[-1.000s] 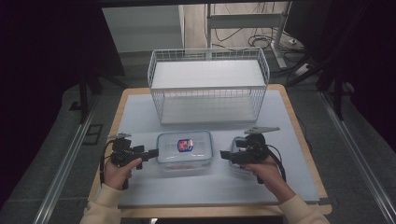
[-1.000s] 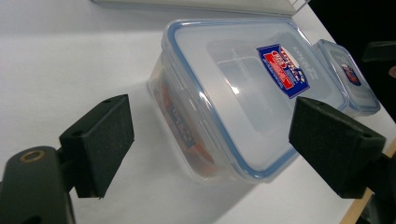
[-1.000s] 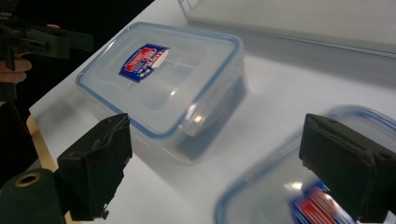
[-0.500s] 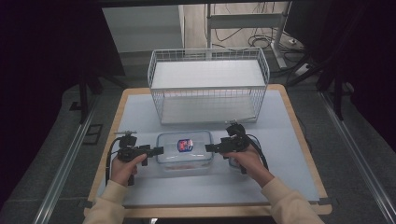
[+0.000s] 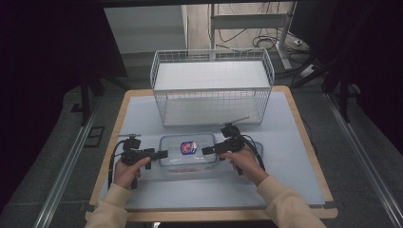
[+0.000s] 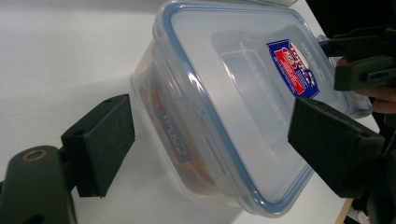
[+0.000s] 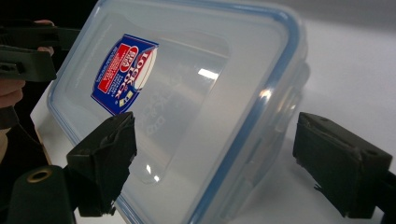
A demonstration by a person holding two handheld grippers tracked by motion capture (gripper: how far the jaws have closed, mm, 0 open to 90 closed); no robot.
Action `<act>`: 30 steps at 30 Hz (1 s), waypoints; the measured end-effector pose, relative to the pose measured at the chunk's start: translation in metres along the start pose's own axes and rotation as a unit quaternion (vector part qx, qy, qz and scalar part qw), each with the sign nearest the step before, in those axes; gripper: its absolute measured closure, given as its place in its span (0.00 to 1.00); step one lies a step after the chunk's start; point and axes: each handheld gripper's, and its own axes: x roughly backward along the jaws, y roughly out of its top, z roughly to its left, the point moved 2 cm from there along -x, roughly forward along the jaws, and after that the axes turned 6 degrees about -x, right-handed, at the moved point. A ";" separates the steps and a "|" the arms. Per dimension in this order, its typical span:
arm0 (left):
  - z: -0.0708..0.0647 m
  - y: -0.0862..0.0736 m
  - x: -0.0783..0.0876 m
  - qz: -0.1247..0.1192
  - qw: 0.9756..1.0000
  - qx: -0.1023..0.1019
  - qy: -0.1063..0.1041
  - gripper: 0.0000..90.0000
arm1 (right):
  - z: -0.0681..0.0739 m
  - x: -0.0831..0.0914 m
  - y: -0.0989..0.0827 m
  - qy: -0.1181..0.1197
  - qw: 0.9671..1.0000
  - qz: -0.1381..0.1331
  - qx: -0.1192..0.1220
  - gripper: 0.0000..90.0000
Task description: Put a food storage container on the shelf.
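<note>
A clear plastic container [image 5: 187,151] with a blue-rimmed lid and a red and blue label lies on the table in front of me. My left gripper [image 5: 162,153] reaches its left end, and my right gripper [image 5: 207,150] reaches its right end. In the left gripper view the open gripper [image 6: 215,140] has one jaw on each side of the container [image 6: 224,88], with a gap at each pad. The right gripper view shows that gripper [image 7: 224,163] open too, straddling the container's [image 7: 187,93] other end without touching. Something orange shows inside through the wall.
A white wire basket [image 5: 212,88] stands on its side just behind the container, its open face toward me. The pale mat [image 5: 285,142] covers a wooden board with free room to the right and in front. Dark floor and cables surround the table.
Both grippers have closed in on the container from its two ends; the right one has come leftward the most. The container has not moved.
</note>
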 end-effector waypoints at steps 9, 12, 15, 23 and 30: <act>0.000 -0.003 -0.011 0.014 0.999 0.018 -0.037 0.21 | 0.002 -0.007 0.002 0.013 0.999 0.029 -0.026 0.13; -0.002 -0.003 -0.013 0.018 0.999 0.021 -0.045 0.25 | 0.001 -0.007 0.001 0.016 0.999 0.035 -0.035 0.14; -0.002 -0.003 -0.013 0.019 0.998 0.022 -0.047 0.25 | 0.000 -0.006 0.000 0.019 0.998 0.038 -0.043 0.15; -0.003 -0.005 -0.011 0.016 0.998 0.027 -0.046 0.27 | 0.000 -0.004 -0.003 0.022 0.998 0.028 -0.055 0.20; -0.008 -0.010 -0.003 -0.005 0.999 0.021 -0.041 0.35 | -0.003 0.006 -0.008 0.041 0.997 0.006 -0.061 0.33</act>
